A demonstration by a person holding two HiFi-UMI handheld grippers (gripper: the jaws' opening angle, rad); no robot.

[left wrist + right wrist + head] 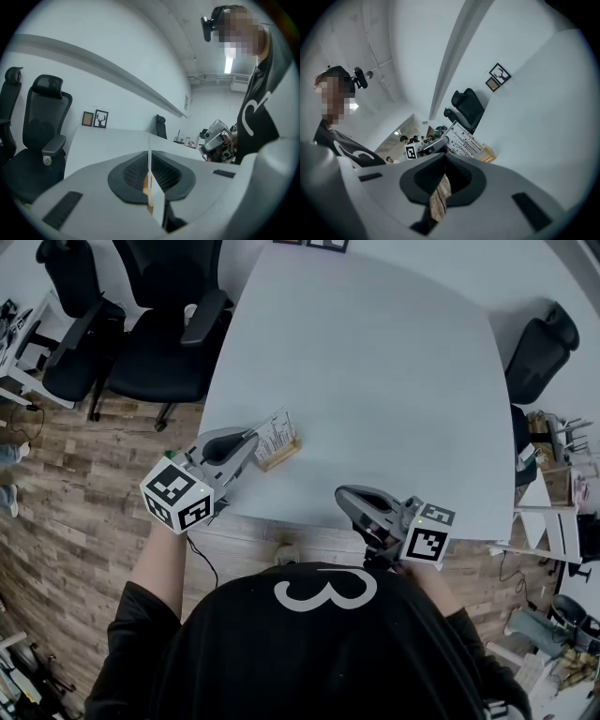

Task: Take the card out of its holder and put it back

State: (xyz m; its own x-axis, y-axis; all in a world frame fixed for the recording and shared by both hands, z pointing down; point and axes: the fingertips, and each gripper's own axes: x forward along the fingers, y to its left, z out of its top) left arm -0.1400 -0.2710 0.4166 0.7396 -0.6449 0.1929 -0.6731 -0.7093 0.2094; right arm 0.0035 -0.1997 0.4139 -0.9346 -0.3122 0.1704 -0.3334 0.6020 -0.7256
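- Risk 1: the small light-wood block holder point(281, 457) looks light and nothing pins it down. If the slot grips tight, a pull prob. lifts or drags the whole block. It sits close to the near-left edge of the white table point(375, 381), so it could go over onto the floor.
- Risk 2: the grip is on thin stock. A pull off the slot's axis would likely bend or crease it, or tip the block.
- Risk 3: re-seating needs the lower edge lined up w/ a narrow slot; a skewed hold makes it miss.
- Left gripper point(251, 439): jaws closed onto the white printed card point(277, 432). Its own view shows the card edge-on between the pads, w/ tan wood low in the gap.
- Card stands in the holder, apparently seated, w/ the left gripper reaching in from the table's left edge.
- Right gripper point(345, 495): jaws together, nothing between them. It is at the near edge, well apart from the holder and not bracing it.
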